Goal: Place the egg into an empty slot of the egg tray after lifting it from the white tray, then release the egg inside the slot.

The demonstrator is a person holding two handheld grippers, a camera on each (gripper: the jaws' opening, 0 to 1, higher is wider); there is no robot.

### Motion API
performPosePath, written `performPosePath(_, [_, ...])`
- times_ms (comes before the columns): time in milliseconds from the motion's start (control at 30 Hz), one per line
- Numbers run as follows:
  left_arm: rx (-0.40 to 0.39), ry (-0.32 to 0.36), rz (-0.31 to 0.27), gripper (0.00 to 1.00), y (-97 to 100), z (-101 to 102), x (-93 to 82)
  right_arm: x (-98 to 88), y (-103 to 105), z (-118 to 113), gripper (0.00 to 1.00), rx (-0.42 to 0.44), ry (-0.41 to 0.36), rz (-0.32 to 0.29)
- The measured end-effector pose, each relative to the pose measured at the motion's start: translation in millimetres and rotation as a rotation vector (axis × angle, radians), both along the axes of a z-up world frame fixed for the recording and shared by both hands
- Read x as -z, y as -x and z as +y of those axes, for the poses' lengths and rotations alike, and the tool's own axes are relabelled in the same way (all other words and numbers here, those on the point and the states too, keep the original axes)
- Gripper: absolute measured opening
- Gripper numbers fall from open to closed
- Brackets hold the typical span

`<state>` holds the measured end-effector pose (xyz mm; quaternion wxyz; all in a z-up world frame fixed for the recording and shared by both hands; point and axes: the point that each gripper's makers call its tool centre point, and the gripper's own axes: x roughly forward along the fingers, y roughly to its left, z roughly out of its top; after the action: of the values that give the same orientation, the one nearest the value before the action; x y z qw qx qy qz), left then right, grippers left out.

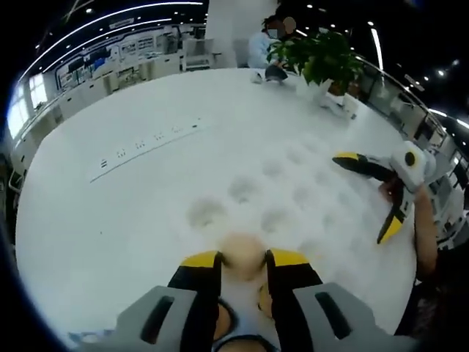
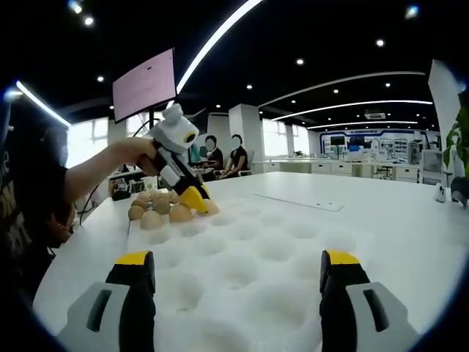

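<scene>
In the left gripper view, the left gripper (image 1: 244, 258) has its yellow-tipped jaws closed on an egg (image 1: 242, 254). The egg sits between the tips, low in the picture, just at the near edge of the egg tray (image 1: 293, 192). The egg tray is white on a white table (image 1: 110, 213), so its edges are hard to see; only the round dips show. The dips I can see look empty. Below the jaws there are more brown eggs (image 1: 265, 301), partly hidden by the jaws, and the white tray under them cannot be made out. The right gripper (image 1: 370, 198) comes in from the right side, with its jaws spread wide over the far edge of the egg tray. A hand (image 1: 419, 213) holds it, cut off by the picture's edge. A long flat strip (image 1: 143, 147) lies on the table. A green plant (image 1: 322, 55) stands at the far side, and a person (image 1: 264, 44) sits behind it.

In the right gripper view, the right gripper (image 2: 238, 268) has its jaws wide apart with nothing between them. They hang over the near dips of the egg tray (image 2: 278, 249). Across the tray, the left gripper (image 2: 199, 203) points down with its tips at the far edge. The egg in its tips is hard to tell from the pile of eggs (image 2: 157, 209) right beside it. An arm (image 2: 95, 172) holds that gripper. Two people (image 2: 223, 158) sit far back, and a screen (image 2: 144, 84) hangs above.
</scene>
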<state>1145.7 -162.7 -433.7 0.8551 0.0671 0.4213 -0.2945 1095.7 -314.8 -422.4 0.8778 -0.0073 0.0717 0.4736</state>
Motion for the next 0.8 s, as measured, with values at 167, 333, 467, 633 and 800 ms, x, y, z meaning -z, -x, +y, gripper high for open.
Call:
performPosePath(167, [0.027,-0.09,-0.036,0.25,0.4,-2.2,2.1,0.0,0.0,0.2,0.97,0.001,-0.002,0.0])
performPosePath(333, [0.026,-0.131,-0.054,0.25,1.7,-3.7,2.8,-0.1,-0.3,0.5,0.97,0.002,-0.002,0.0])
performPosePath(467, [0.016,-0.154,-0.07,0.25,0.3,-2.6,2.6,-0.1,-0.6,0.6,0.97,0.003,-0.001,0.0])
performPosePath(633, [-0.005,-0.168,-0.097,0.25,2.9,-3.1,2.4,-0.4,-0.5,0.9,0.97,0.004,-0.003,-0.001])
performPosePath(800, [-0.019,-0.141,-0.116,0.25,4.9,-1.7,1.7,-0.6,-0.4,1.2,0.97,0.004,-0.006,-0.001])
